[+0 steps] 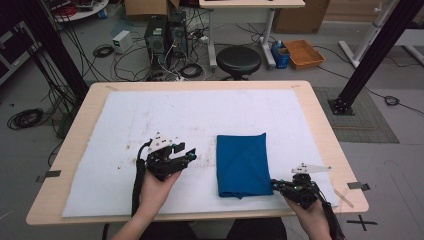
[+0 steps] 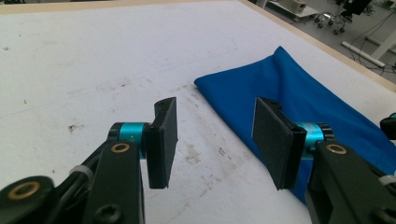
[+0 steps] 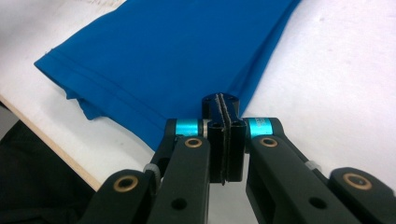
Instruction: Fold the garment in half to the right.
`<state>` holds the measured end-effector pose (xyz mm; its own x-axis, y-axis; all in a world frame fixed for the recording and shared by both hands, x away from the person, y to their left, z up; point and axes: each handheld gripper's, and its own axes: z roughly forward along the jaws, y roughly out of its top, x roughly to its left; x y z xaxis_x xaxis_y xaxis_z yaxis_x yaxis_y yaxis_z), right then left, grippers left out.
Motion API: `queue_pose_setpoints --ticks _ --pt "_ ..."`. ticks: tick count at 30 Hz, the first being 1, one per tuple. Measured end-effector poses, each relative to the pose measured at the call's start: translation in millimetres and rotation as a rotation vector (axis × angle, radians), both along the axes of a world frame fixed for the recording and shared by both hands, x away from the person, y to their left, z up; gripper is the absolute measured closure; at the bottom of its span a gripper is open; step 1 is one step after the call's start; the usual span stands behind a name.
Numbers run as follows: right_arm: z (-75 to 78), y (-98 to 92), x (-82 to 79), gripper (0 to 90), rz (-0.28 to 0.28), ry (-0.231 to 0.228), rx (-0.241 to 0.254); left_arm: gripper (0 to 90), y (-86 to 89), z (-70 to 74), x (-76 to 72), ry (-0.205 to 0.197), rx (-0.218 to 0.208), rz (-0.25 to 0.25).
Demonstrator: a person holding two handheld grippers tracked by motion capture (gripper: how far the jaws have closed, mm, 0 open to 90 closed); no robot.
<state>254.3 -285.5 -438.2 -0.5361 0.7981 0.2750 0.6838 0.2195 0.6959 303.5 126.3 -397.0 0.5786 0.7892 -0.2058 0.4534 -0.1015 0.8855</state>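
A folded blue cloth (image 1: 242, 165) lies on the white mat, right of the middle; it also shows in the left gripper view (image 2: 299, 93) and the right gripper view (image 3: 177, 51). My left gripper (image 1: 189, 154) hovers just left of the cloth, open, with bare mat between its pads (image 2: 215, 107). My right gripper (image 1: 275, 186) is at the cloth's near right corner. Its jaws are shut pad to pad (image 3: 220, 100), the tips at the cloth's edge. I see no blue fabric between the pads.
The white mat (image 1: 150, 115) covers most of the wooden table (image 1: 320, 125). The table's near edge runs close behind my right gripper. A black stool (image 1: 238, 60), cables, computer cases and an orange bin (image 1: 303, 53) stand on the floor beyond the table.
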Motion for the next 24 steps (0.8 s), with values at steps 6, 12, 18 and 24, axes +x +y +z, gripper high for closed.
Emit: queue_pose_setpoints --ticks 6,12,18,24 --pt "-1.7 -8.4 -5.6 74.7 -0.021 0.002 0.037 50.4 2.0 -0.1 0.7 0.002 -0.007 0.007" --pt "-0.9 -1.1 -7.1 69.7 -0.019 0.011 0.068 50.4 0.5 0.4 -0.9 -0.002 -0.002 0.007" --pt "-4.6 6.5 -5.6 80.2 0.008 0.023 0.045 50.4 0.0 0.2 -1.2 -0.005 0.000 0.007" --pt "-1.7 3.8 -9.0 89.7 0.016 0.005 0.014 50.4 -0.9 -0.6 -0.9 0.001 0.007 0.001"
